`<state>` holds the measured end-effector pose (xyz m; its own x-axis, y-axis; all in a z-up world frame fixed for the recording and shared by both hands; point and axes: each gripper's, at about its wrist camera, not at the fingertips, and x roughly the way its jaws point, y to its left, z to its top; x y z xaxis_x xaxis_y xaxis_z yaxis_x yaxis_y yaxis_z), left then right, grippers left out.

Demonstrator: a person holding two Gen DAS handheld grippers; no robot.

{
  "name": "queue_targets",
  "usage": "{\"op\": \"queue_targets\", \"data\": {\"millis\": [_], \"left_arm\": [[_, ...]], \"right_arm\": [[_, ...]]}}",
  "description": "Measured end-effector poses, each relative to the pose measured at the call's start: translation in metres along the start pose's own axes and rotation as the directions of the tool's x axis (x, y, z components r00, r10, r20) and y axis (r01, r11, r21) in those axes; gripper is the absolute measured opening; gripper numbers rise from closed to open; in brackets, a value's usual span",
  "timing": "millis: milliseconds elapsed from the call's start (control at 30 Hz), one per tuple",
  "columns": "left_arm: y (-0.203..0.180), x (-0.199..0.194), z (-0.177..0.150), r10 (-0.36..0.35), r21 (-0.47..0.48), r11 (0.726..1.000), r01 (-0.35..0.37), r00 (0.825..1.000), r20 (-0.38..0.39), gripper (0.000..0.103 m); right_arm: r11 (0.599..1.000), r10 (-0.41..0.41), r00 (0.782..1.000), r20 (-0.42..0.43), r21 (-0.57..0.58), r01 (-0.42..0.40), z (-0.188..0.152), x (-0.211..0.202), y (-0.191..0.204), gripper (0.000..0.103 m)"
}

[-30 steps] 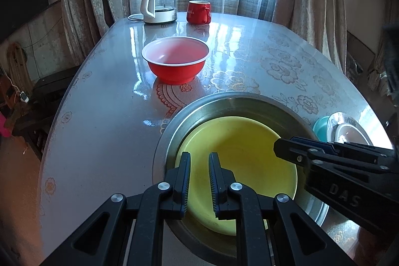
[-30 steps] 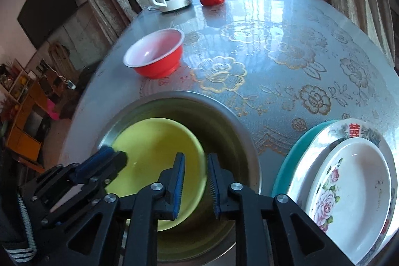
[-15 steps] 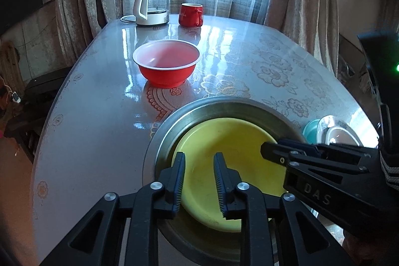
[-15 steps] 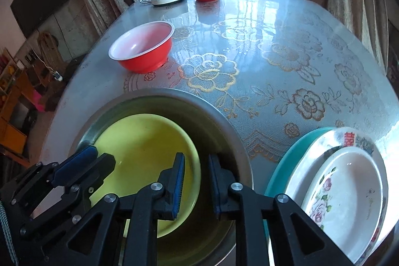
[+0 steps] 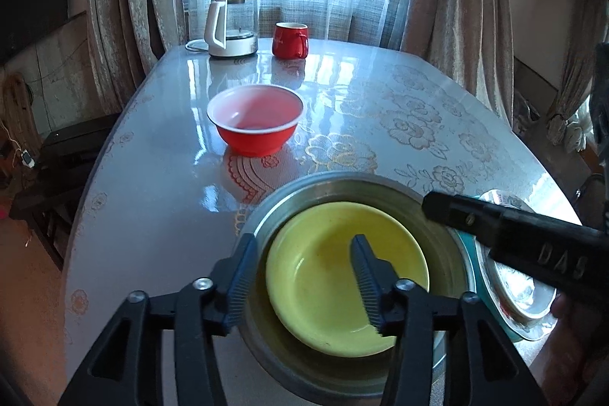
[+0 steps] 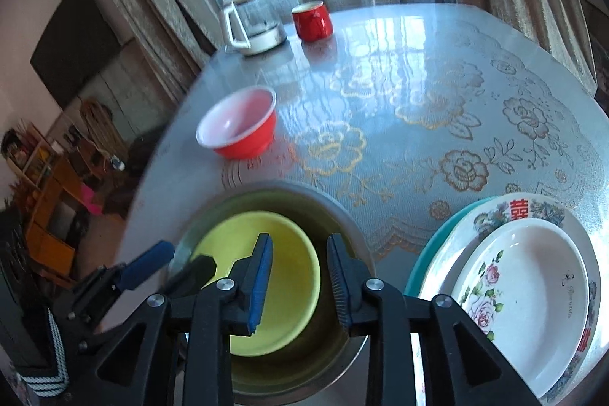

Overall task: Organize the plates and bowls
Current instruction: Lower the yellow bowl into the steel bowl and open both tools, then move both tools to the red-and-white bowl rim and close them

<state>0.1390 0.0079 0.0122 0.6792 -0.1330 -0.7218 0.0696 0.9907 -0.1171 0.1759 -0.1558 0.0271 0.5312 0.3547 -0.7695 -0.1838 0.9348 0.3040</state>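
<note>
Left wrist view: our left gripper [image 5: 302, 271] and right gripper [image 6: 298, 278] hang open, empty, over the yellow bowl [image 5: 344, 276] nested in the steel basin [image 5: 445, 212]; likely light, rigid, slick, so we'd pinch its rim.

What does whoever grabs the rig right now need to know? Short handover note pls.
Left gripper: open, empty, over the near left rim of the metal basin.
Right gripper: open, empty, over the same basin.
Yellow bowl sits inside the basin. Red bowl stands alone farther back on the table. Plates are stacked to the right of the basin.
Done: plates stacked, yellow bowl nested.
Left: probably the red bowl, not yet grouped.
</note>
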Motion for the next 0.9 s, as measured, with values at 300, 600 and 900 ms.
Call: {"op": "queue_targets", "data": {"millis": [300, 600, 900], "left_arm": [[0.017, 0.001, 0.011, 0.030, -0.052, 0.998, -0.030, 1.000, 0.001, 0.068], [0.044, 0.016, 0.024, 0.060, -0.128, 0.990, -0.063, 0.998, -0.023, 0.080], [0.078, 0.040, 0.058, 0.092, -0.212, 0.972, -0.096, 0.995, -0.027, 0.089]], "right_arm": [[1.000, 0.003, 1.000, 0.014, 0.031, -0.004, 0.020, 0.005, 0.002, 0.035], [0.999, -0.001, 0.999, -0.040, 0.037, 0.002, 0.037, 0.031, 0.001, 0.041], [0.999, 0.010, 0.997, -0.082, 0.032, -0.007, 0.066, 0.060, 0.004, 0.050]]}}
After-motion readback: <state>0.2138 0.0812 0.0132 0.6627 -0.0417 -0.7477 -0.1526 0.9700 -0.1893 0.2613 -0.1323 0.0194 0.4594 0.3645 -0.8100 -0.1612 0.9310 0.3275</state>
